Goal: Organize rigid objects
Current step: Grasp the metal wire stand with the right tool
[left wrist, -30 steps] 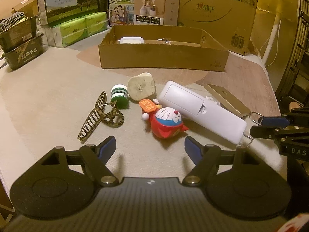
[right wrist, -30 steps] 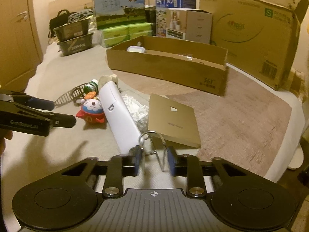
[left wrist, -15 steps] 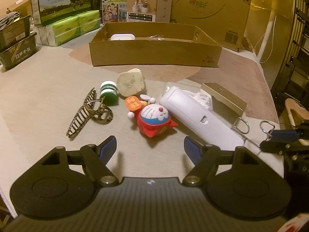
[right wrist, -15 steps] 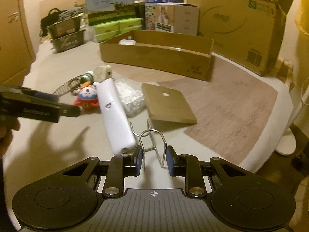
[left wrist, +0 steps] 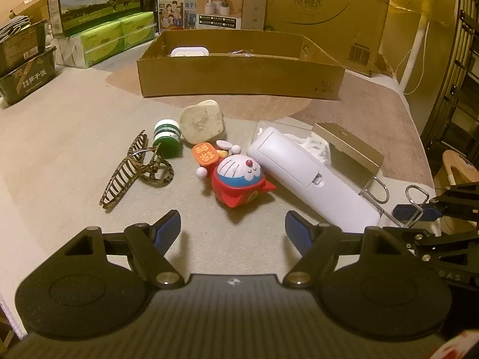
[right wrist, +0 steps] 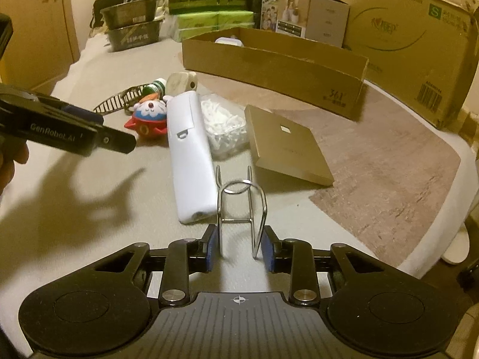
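Beige bedspread [right wrist: 89, 209], shiny bent-wire clip [right wrist: 241, 209]

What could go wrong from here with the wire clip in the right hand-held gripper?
1. The right hand-held gripper has just been opening, with the wire clip between its pads; the thin springy wire could slip or drop short of the cardboard tray.
2. The clip sits right beside the white remote, so it may snag or nudge it.
3. The left hand-held gripper hangs open nearby; the two could collide.
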`<action>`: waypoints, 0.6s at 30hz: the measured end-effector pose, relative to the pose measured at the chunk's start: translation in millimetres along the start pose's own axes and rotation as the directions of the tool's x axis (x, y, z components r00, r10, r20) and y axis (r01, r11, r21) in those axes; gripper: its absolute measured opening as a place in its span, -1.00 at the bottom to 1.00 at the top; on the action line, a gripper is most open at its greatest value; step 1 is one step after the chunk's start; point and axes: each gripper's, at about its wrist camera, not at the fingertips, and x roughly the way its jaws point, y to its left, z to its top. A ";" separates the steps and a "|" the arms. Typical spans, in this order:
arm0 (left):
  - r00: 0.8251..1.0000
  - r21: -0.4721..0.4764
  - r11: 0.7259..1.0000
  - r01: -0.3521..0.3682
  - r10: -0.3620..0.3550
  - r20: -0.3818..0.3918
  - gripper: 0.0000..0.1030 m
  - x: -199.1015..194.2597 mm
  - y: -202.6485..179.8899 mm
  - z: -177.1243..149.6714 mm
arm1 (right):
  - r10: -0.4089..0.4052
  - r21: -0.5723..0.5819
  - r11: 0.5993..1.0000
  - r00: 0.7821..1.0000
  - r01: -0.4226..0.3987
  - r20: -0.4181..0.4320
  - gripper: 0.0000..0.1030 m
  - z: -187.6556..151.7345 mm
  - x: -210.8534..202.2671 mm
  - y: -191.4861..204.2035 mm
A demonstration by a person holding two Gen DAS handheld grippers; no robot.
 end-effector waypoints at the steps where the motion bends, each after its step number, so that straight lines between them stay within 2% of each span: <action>1: 1.000 0.002 1.000 0.000 0.000 0.000 0.45 0.1 -0.7 -0.3 | -0.005 -0.006 1.000 1.000 0.005 0.002 -0.37 -0.2 0.2 1.4; 8: 1.000 0.012 1.000 0.007 -0.007 0.003 0.45 1.5 -4.9 -1.8 | -0.024 -0.027 0.999 1.000 0.024 -0.004 -0.47 -2.4 -2.6 7.3; 18: 1.000 0.007 1.000 0.002 -0.003 0.021 0.45 3.9 -5.1 0.0 | -0.042 0.045 0.998 0.999 0.042 -0.003 -0.48 -5.8 -15.8 0.5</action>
